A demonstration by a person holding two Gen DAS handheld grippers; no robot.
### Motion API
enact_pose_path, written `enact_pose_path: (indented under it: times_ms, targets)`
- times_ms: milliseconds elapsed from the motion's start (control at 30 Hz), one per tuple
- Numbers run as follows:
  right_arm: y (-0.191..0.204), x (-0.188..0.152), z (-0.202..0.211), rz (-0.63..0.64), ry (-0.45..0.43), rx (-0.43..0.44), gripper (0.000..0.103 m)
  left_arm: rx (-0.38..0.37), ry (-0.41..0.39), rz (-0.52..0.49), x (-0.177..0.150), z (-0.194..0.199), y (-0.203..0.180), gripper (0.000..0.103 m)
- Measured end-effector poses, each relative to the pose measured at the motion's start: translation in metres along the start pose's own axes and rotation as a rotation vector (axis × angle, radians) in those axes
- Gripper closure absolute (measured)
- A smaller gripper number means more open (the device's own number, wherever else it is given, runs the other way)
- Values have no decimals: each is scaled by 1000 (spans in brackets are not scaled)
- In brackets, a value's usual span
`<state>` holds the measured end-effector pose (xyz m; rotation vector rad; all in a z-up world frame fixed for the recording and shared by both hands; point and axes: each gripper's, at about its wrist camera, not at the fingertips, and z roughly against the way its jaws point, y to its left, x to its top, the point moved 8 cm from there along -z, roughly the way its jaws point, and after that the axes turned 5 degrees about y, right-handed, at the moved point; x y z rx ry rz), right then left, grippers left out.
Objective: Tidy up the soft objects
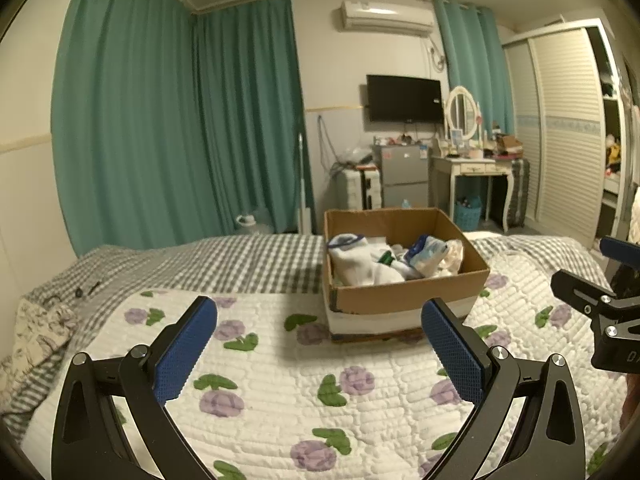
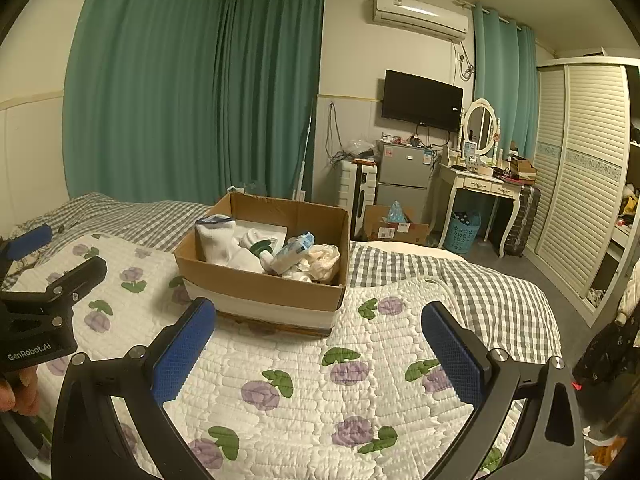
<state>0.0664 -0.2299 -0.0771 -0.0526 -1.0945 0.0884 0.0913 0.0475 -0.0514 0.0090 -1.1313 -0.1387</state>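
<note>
— Cardboard box (image 1: 404, 280) on the flowered white quilt (image 1: 280, 380), open-topped, holding the soft things: white socks (image 1: 356, 260) at its left, a blue-and-white pack (image 1: 424, 254) and a crumpled pale bag (image 1: 454, 256) at its right.

— And the grippers?

— Left gripper (image 1: 319, 354) spread wide above the quilt, blue pads (image 1: 186, 350) well apart, holding nothing. Right gripper (image 2: 319, 354) likewise wide open and empty, seen in its own view just short of the box (image 2: 260, 276). Both near the box's front wall, touching neither box nor contents.

— Anything between fingers and box?

— Only bare quilt. Grey checked sheet (image 2: 500, 300) beside and behind the box, quilt edge lying over it at the right.

— Surroundings?

— Teal curtains (image 1: 180, 120) along the far wall and corner; air conditioner (image 1: 386, 18) high up; dark television (image 1: 404, 98) below it. Small grey fridge (image 1: 402, 172), white dressing table (image 1: 472, 170) with oval mirror (image 1: 462, 112), turquoise basket (image 1: 468, 216) underneath, louvred wardrobe (image 1: 568, 120) at the right. Second carton (image 2: 394, 226) on the floor past the bed's foot. Part of a hand (image 2: 18, 392) at the lower left of the right wrist view, on the left gripper's handle.
</note>
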Motion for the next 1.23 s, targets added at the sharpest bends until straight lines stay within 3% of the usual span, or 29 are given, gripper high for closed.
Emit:
enact_pose_path:
  times_ms: [1233]
  targets:
    - [1, 2, 0, 7, 2, -7, 0, -30, -8, 20, -3, 6, -6, 0]
